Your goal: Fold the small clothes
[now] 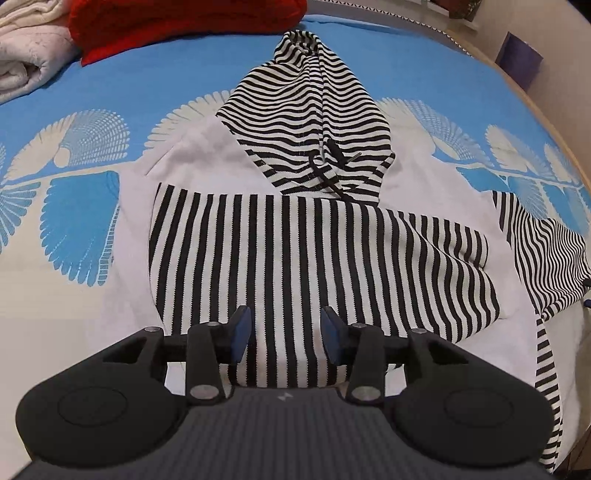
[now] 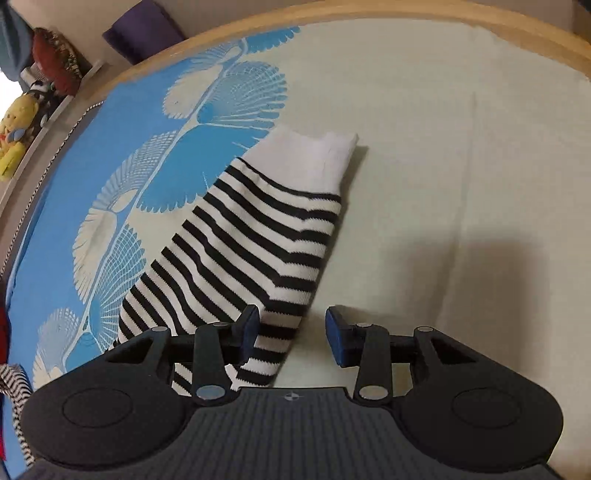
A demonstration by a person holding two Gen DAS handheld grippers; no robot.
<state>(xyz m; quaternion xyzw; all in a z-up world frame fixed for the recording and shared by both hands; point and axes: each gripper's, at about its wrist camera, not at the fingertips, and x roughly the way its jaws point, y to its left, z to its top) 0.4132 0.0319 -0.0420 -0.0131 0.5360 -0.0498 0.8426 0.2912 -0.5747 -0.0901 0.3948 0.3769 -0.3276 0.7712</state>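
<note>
A white hoodie (image 1: 207,158) lies flat on the bedspread, its black-and-white striped hood (image 1: 314,110) pointing away. One striped sleeve (image 1: 295,251) is folded across the body. My left gripper (image 1: 286,332) hovers just over that sleeve, open, its blue pads apart with only flat cloth below. The other striped sleeve (image 1: 546,258) stretches off to the right. In the right wrist view this sleeve (image 2: 243,251) lies diagonally, ending in a white cuff (image 2: 314,158). My right gripper (image 2: 291,332) is open above its near part, left finger over the stripes, right finger over bare bedspread.
A blue and cream patterned bedspread (image 1: 81,229) covers the bed. A red cloth (image 1: 184,26) and a folded white blanket (image 1: 26,55) lie at the far left. A wooden bed edge (image 2: 369,18) curves behind, with soft toys (image 2: 18,129) and a purple item (image 2: 144,33) beyond it.
</note>
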